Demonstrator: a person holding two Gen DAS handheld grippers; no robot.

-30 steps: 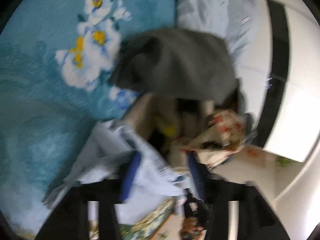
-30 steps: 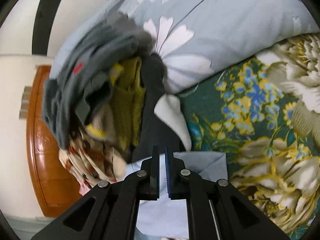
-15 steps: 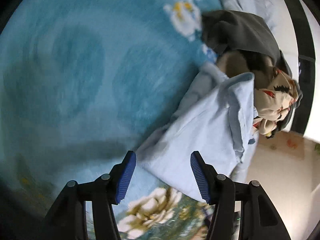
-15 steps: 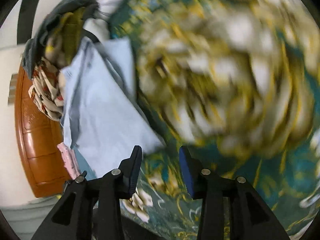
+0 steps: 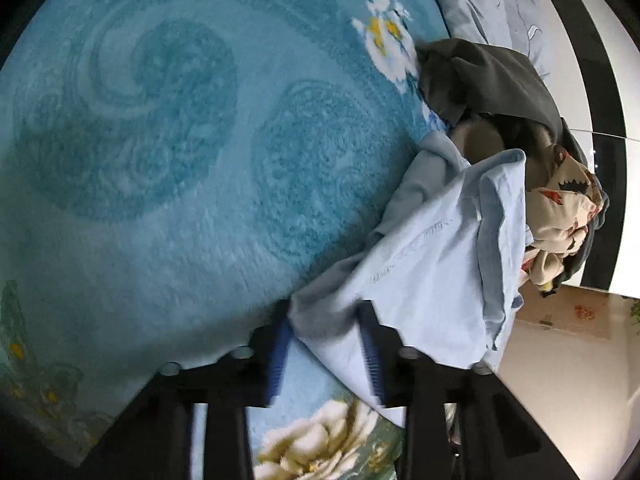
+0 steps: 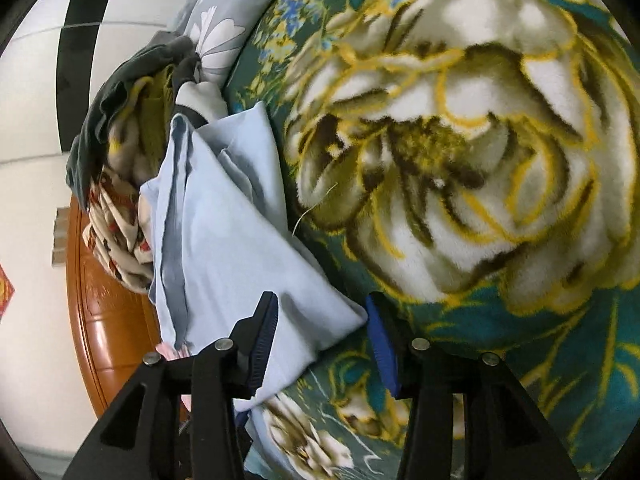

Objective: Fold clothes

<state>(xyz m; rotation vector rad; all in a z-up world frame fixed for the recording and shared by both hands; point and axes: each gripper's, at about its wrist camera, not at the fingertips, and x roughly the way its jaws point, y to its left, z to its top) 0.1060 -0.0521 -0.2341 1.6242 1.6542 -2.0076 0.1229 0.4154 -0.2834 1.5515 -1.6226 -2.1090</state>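
A light blue garment (image 5: 436, 268) lies loosely folded on the bed, leaning against a heap of clothes. My left gripper (image 5: 326, 344) is open, and a corner of this garment lies between its blue pads without being pinched. In the right wrist view the same light blue garment (image 6: 224, 240) spreads to the left, with its lower corner between the fingers of my open right gripper (image 6: 324, 344). The heap of unfolded clothes (image 5: 504, 92) holds a dark grey top, a mustard piece (image 6: 154, 120) and a floral print piece (image 6: 120, 236).
The bed carries a teal swirl blanket (image 5: 160, 140) and a green blanket with big white flowers (image 6: 460, 140). A pale floral pillow (image 6: 236, 4) sits behind the heap. A brown wooden door (image 6: 108, 320) and white wall lie past the bed's edge.
Both grippers, shut on the light blue garment a second ago near the heap, have opened and swung out over the blankets. The garment now rests on the bed.
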